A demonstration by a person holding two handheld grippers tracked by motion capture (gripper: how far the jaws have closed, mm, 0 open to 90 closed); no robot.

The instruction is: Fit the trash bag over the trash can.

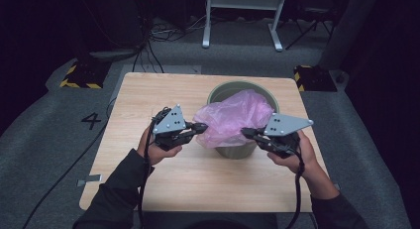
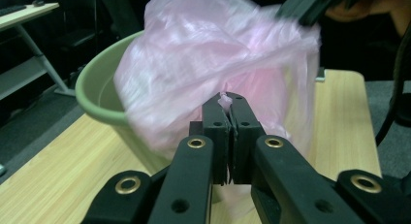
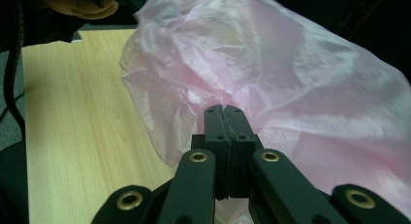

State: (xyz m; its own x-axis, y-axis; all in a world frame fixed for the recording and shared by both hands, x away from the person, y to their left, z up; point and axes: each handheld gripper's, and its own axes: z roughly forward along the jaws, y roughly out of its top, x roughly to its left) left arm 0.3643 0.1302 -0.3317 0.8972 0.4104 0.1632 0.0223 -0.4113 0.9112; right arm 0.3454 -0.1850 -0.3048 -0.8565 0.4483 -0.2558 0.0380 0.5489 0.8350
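High view: pink bag [image 1: 233, 115] drapes over green bin [image 1: 218, 92] on table [image 1: 148, 100], left gripper [image 1: 202, 127] and right gripper [image 1: 246, 133] at its sides | Left gripper view: jaws clamped on bag film | Right gripper view: jaws pinched on bag edge

Bag [image 1: 233, 115] in bin [image 1: 223, 90] on table [image 1: 148, 95]

The pink bag [image 1: 232, 117] hides most of the green bucket [image 1: 223, 90], and its lower right runs off the right gripper view.
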